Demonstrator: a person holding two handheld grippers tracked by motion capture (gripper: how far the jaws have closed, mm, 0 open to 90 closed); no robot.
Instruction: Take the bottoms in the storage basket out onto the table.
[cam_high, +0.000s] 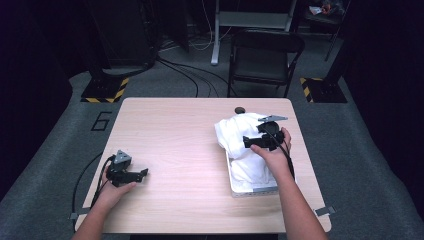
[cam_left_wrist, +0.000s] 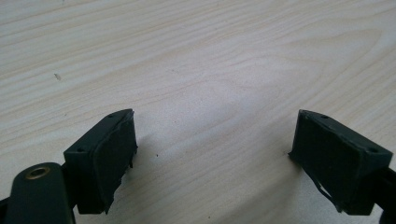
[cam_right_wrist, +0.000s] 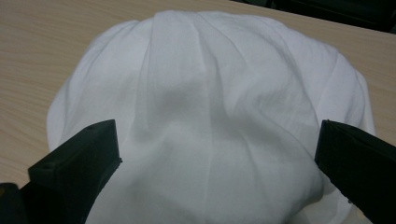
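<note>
A white cloth (cam_high: 239, 135) lies bunched over a white tray (cam_high: 254, 190) on the right half of the wooden table (cam_high: 185, 150). My right gripper (cam_high: 248, 142) hovers just over the cloth, open, pointing left. In the right gripper view its jaws stand wide apart on either side of the rounded cloth mound (cam_right_wrist: 210, 116), with nothing pinched between them. My left gripper (cam_high: 142, 174) rests low near the table's front left corner, open. The left gripper view shows bare wood (cam_left_wrist: 210, 93) between its spread jaws.
A small dark round object (cam_high: 239, 110) sits on the table just behind the cloth. A black folding chair (cam_high: 265, 55) stands beyond the far edge, with cables on the grey floor. Bare wood stretches between the two grippers.
</note>
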